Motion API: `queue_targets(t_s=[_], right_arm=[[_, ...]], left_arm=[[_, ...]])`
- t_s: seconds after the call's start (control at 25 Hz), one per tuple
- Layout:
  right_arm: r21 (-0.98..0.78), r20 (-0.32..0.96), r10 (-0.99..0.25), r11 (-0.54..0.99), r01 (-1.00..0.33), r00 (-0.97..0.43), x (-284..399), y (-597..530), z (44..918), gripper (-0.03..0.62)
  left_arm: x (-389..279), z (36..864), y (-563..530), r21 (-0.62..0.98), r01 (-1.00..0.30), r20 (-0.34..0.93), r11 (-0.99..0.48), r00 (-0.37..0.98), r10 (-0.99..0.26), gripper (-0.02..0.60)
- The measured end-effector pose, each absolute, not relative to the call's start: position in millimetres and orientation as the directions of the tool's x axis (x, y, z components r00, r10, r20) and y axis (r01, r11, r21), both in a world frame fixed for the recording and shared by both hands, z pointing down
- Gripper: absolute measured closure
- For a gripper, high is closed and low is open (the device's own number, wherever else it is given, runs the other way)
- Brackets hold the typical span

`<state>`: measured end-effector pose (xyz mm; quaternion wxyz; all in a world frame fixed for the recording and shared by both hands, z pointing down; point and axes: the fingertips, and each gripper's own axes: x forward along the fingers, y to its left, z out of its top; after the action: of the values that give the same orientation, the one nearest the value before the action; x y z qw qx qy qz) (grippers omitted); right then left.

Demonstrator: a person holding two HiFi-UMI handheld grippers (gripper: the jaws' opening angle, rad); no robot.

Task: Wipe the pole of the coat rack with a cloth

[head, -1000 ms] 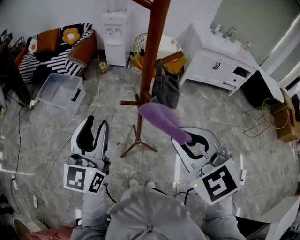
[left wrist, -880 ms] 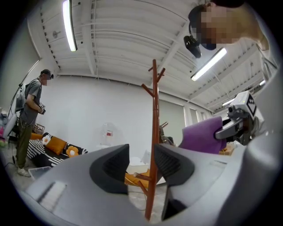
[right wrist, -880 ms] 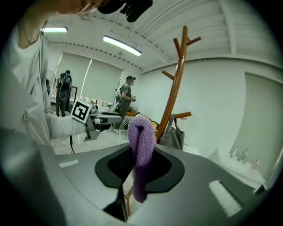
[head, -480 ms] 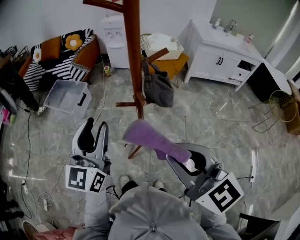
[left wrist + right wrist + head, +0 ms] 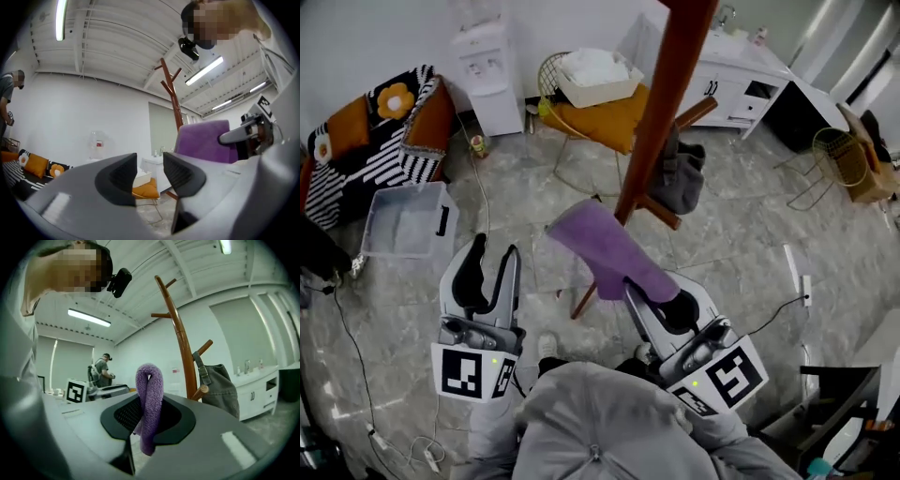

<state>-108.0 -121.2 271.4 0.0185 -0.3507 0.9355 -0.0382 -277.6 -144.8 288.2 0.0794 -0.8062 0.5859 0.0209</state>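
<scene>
The right gripper (image 5: pixel 667 302) has its jaws clamped on one end of the purple cloth (image 5: pixel 605 246). The cloth's free, folded end reaches up towards the pole (image 5: pixel 661 122) and, in the head view, ends just beside it, below the grey bag (image 5: pixel 680 178) that hangs from a low peg. In the right gripper view the cloth stands just left of the pole with a sliver of wall between them, so contact does not look made yet. The left gripper (image 5: pixel 490 267) hangs well left of the pole, jaws a little apart with nothing between them. The step in hand seems to be bringing the cloth onto the pole. To do it well, the broad free part of the cloth should lie flat against the wood, not only its edge, and press lightly enough that the rack does not tip or slide. Long strokes along the pole would cover more than dabs, and the cloth should steer clear of the bag's strap and the pegs, which could snag it. Being limp, it will likely fold away unless dragged, not pushed. Against half a second ago, the pole now slants across the upper right of the head view instead of standing left of centre. The cloth's end has come from below the pole to beside it, and the left gripper keeps the same pose.
</scene>
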Motion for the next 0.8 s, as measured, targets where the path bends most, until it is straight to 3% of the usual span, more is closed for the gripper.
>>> queue_targets(t_s=[0.08,0.16,0.24,0.32,0.48,0.8], right_arm=[[0.030,0.027,-0.766,0.643,-0.765,-0.643,-114,-139,271,0.534],[0.271,0.054,-0.868,0.489,-0.829,-0.494,-113,-158,271,0.534],[0.484,0.109,-0.928,0.363,-0.796,-0.357,-110,-174,286,0.535],[0.564,0.177,-0.945,0.327,-0.758,-0.275,-109,-187,310,0.534],[0.585,0.243,-0.929,0.371,-0.721,-0.281,-110,-208,350,0.536],[0.526,0.314,-0.849,0.528,-0.667,-0.424,-118,-205,382,0.536]], left_arm=[[-293,292,-148,-0.106,-0.932,-0.114,-0.347,0.358,-0.927,0.397],[-311,299,-154,-0.084,-0.924,-0.105,-0.373,0.380,-0.919,0.397],[-326,304,-157,-0.048,-0.926,-0.104,-0.375,0.378,-0.920,0.397],[-335,307,-158,-0.032,-0.926,-0.107,-0.377,0.378,-0.919,0.397],[-332,309,-162,-0.027,-0.918,-0.114,-0.396,0.397,-0.911,0.397],[-282,319,-169,-0.031,-0.891,-0.106,-0.454,0.454,-0.884,0.397]])
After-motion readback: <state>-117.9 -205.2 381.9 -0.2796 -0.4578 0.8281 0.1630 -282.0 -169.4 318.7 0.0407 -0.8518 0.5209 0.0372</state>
